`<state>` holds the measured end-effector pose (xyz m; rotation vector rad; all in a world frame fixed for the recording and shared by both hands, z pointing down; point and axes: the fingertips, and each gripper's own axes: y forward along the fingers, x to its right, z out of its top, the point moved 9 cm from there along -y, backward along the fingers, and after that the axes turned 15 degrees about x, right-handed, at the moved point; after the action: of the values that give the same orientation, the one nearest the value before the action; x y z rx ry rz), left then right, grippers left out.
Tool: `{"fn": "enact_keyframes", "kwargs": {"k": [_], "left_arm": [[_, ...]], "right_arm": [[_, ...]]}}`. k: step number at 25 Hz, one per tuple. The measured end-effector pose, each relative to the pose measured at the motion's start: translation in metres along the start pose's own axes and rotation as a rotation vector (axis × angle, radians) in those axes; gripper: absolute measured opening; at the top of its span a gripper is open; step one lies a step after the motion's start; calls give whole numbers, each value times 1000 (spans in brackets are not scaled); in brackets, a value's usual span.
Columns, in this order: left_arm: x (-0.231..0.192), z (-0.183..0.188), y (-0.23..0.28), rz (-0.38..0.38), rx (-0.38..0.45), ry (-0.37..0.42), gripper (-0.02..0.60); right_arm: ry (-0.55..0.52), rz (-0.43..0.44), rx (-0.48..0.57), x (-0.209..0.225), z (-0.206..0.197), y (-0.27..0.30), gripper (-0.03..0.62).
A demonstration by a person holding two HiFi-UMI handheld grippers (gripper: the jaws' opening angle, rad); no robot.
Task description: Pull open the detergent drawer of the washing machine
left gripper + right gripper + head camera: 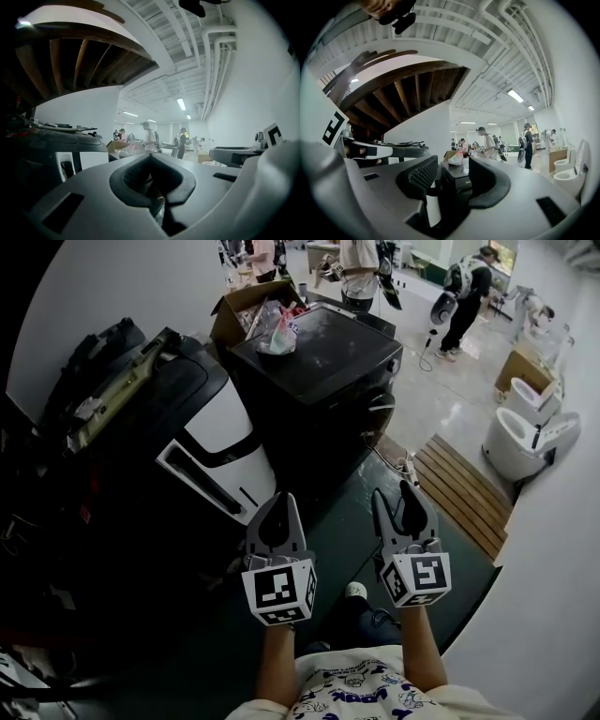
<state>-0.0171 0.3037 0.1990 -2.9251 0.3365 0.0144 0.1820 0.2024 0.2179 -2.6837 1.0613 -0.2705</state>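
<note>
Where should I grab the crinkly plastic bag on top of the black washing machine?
Probably its bunched-up top, coming down from above. The pinkish-white crumpled plastic bag slumps on the flat lid of the black box-shaped washing machine, and its folds seem to gather upward, easy to pinch. The brown cardboard box right behind crowds a sideways approach.
</note>
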Motion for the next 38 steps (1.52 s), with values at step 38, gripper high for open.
{"fn": "enact_keyframes", "kwargs": {"k": [38], "left_arm": [[-91, -111, 339, 6, -80, -9, 14]], "right_arm": [[276, -23, -87, 114, -166, 327, 204]]}}
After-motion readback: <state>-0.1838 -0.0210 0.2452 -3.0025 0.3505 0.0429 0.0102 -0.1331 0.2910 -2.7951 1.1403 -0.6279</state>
